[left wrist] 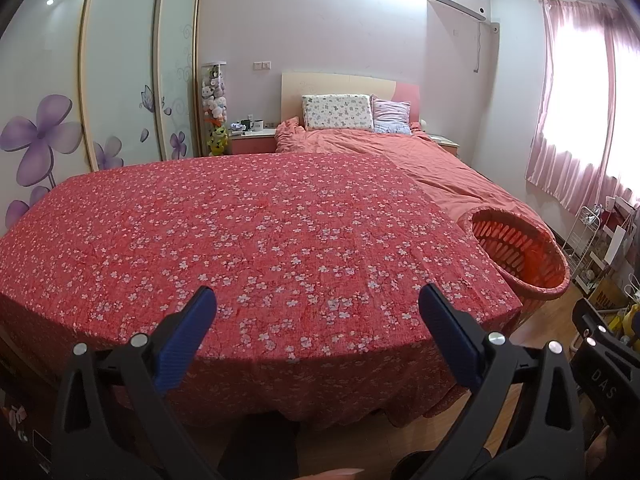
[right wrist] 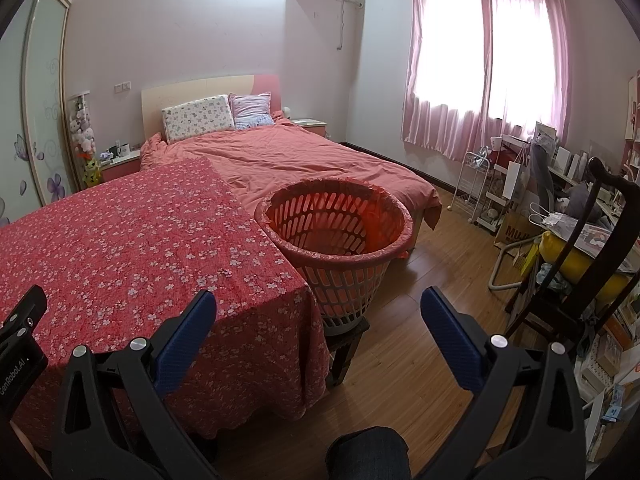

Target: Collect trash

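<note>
Basket beside floral table; left tool reads "GenRobot.AI"

Left gripper held level above the near edge of the flowered cloth, jaws spread wide, nothing between the blue pads. Right gripper likewise wide apart and empty, just off that cloth's right corner, beside the left one. Dark-trousered knee below the right gripper.
</note>
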